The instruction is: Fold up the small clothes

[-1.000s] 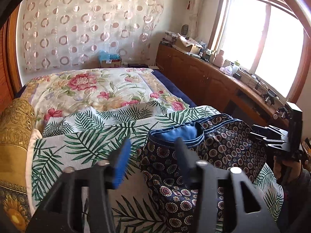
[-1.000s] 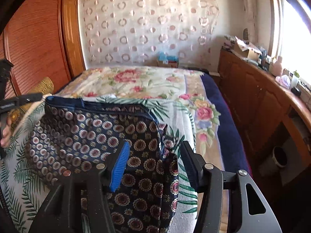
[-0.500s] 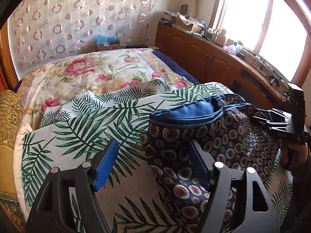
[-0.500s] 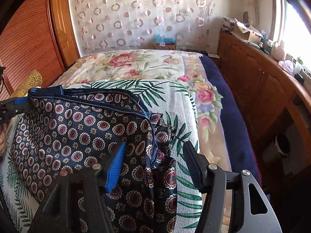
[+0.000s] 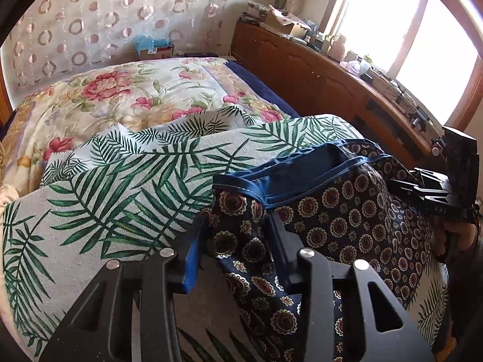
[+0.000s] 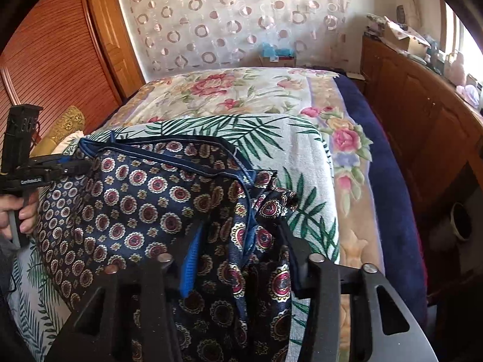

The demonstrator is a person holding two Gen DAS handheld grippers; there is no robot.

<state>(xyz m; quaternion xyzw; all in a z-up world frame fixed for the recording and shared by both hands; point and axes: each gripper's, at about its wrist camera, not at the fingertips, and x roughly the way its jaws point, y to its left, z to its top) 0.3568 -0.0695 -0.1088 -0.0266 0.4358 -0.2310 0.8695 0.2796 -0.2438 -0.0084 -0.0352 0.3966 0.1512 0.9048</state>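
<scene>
A pair of navy shorts [image 5: 347,211] with a round medallion print and a blue waistband lies on a palm-leaf cloth [image 5: 120,187] on the bed. My left gripper [image 5: 235,235] stands around the left waistband corner, fingers close on the bunched cloth. My right gripper [image 6: 241,241] stands around the right corner of the shorts [image 6: 135,199], cloth bunched between its fingers. Each gripper shows in the other's view: the right one [image 5: 428,193] and the left one [image 6: 54,166], both at the waistband's ends.
A floral quilt [image 5: 135,96] covers the bed beyond the cloth. A wooden cabinet [image 5: 317,72] with clutter on top runs along the right under a window. A wooden wardrobe [image 6: 51,60] stands on the left. A gold cushion [image 6: 65,123] lies by it.
Both grippers have moved forward onto the shorts' waistband corners and their fingers have narrowed around the cloth. The waistband is now stretched between them.
</scene>
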